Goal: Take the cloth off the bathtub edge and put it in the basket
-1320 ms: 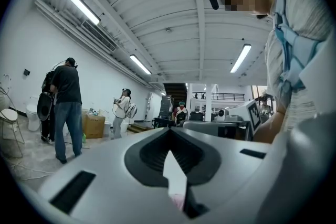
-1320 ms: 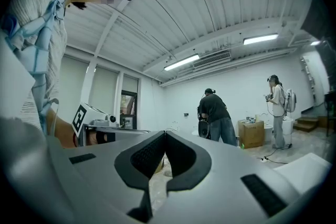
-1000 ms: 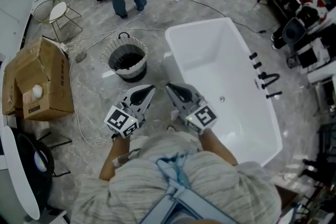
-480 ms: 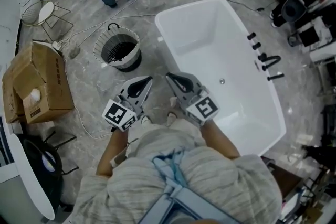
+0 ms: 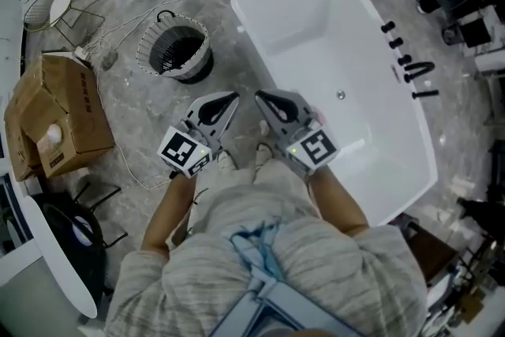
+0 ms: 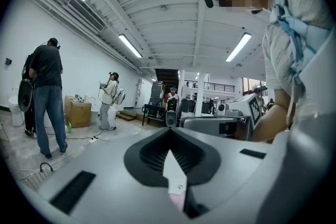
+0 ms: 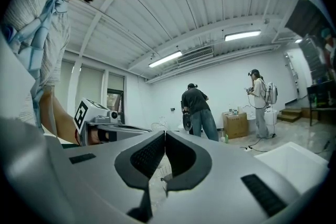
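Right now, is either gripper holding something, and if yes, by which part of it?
Nothing is held. The left gripper and the right gripper both have their jaws closed together, with nothing between them.

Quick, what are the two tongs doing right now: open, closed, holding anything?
Left tongs: closed, holding nothing.
Right tongs: closed, holding nothing.

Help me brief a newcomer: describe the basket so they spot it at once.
Find the big white bathtub. Off its far left corner, on the grey floor, stands the basket. It is round, slatted and dark inside, with a loop handle, unlike the square brown cardboard box to its left.
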`<state>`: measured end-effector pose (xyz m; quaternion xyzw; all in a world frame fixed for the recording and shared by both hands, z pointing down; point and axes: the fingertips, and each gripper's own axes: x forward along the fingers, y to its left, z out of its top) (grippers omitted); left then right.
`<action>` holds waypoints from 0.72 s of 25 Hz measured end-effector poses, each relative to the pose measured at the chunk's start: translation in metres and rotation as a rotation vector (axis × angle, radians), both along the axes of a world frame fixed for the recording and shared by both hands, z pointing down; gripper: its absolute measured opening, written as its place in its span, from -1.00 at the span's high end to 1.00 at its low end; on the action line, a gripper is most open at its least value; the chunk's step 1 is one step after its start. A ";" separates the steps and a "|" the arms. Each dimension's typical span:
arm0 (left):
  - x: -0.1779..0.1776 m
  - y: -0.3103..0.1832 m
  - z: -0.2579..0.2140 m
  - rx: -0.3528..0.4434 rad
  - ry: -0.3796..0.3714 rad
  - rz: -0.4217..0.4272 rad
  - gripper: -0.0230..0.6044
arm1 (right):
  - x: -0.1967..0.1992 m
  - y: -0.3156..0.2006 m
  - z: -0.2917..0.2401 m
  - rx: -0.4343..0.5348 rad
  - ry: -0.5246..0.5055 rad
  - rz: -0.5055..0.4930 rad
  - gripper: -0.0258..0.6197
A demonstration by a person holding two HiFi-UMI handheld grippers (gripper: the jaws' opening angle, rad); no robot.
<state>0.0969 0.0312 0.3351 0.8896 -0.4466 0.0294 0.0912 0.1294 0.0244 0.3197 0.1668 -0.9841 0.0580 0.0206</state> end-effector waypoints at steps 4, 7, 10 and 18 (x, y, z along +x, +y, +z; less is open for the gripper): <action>0.013 -0.005 0.014 -0.029 0.003 0.032 0.92 | 0.010 -0.008 0.011 -0.017 0.012 0.019 0.91; 0.020 -0.007 0.028 -0.056 0.000 0.060 0.92 | 0.014 -0.013 0.020 -0.028 0.011 0.031 0.91; 0.030 -0.011 0.040 -0.076 0.002 0.087 0.92 | 0.021 -0.014 0.029 -0.040 0.015 0.036 0.91; 0.060 -0.026 0.082 -0.135 -0.017 0.173 0.92 | 0.049 -0.033 0.071 -0.087 0.048 0.112 0.91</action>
